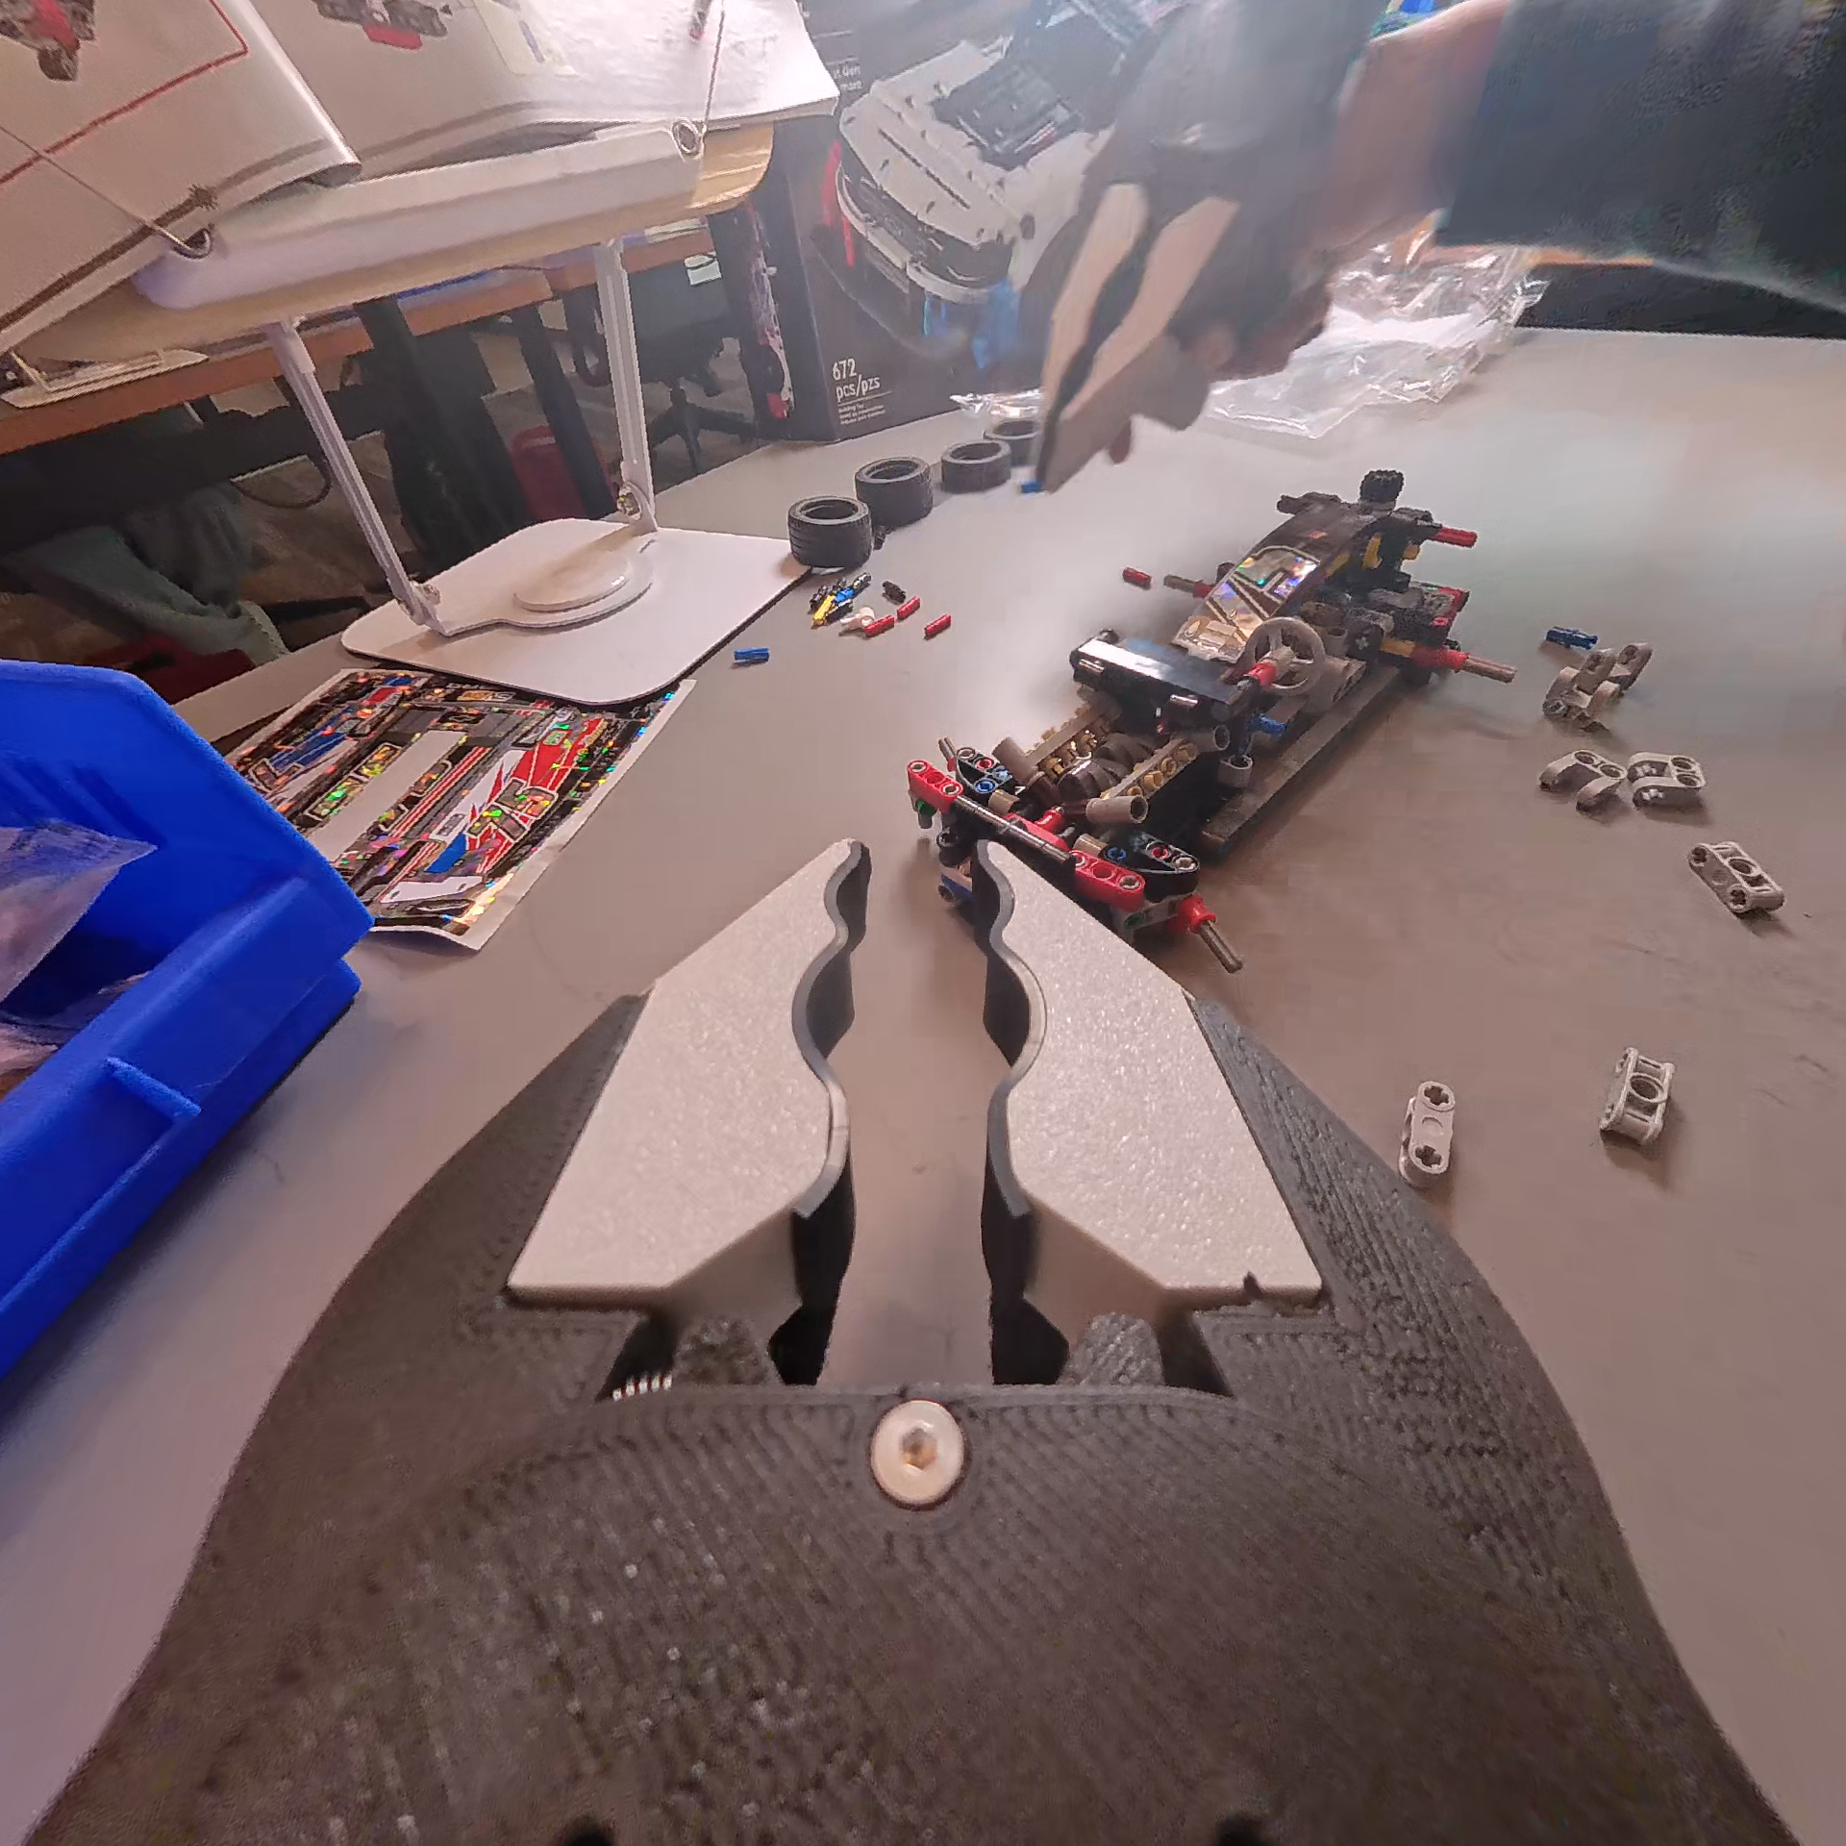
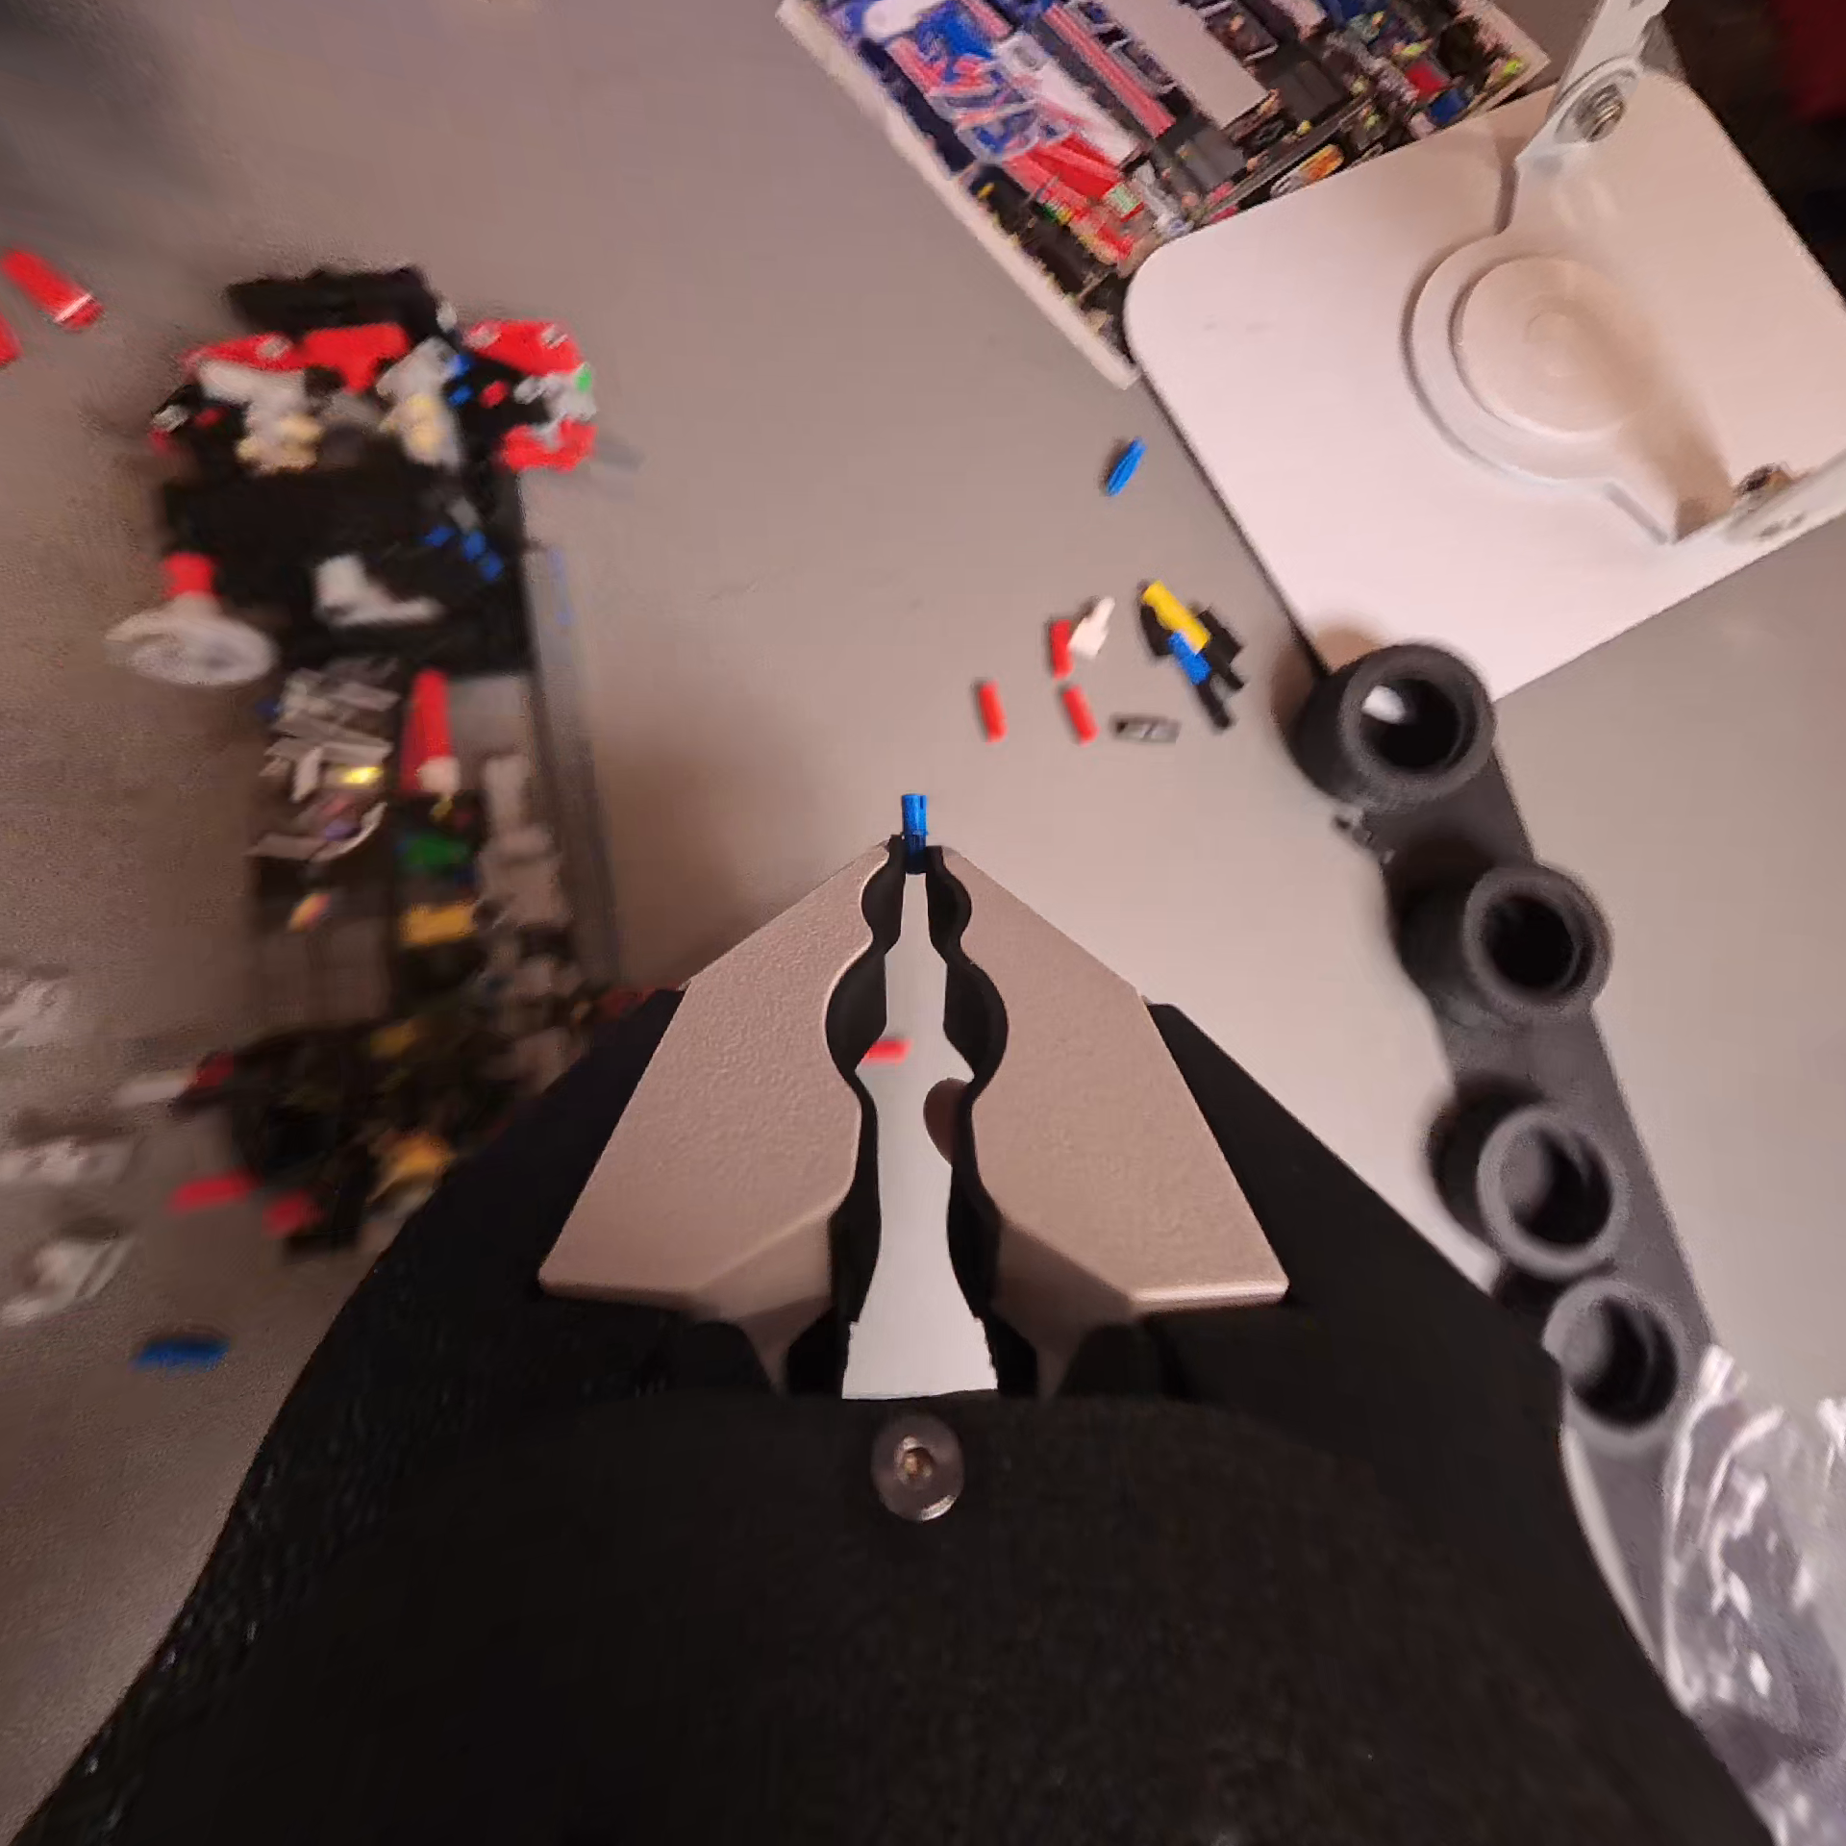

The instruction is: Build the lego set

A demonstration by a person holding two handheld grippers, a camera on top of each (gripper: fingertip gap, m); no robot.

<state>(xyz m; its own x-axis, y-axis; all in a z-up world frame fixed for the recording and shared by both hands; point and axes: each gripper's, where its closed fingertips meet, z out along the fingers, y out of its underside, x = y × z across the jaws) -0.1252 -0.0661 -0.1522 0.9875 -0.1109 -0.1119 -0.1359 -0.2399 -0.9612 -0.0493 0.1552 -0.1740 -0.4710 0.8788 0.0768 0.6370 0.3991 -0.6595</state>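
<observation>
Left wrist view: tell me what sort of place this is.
Probably an office or workshop desk set up for model building: a half-built Lego car on a grey table, an instruction booklet on a white stand, and a blue parts bin.

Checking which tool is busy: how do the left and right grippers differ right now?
The left gripper is open and empty; the right gripper is shut on a small blue pin. The left hangs just in front of the car chassis; the right is raised over the table near the tyres. Both have grey fingers on black bodies.
</observation>
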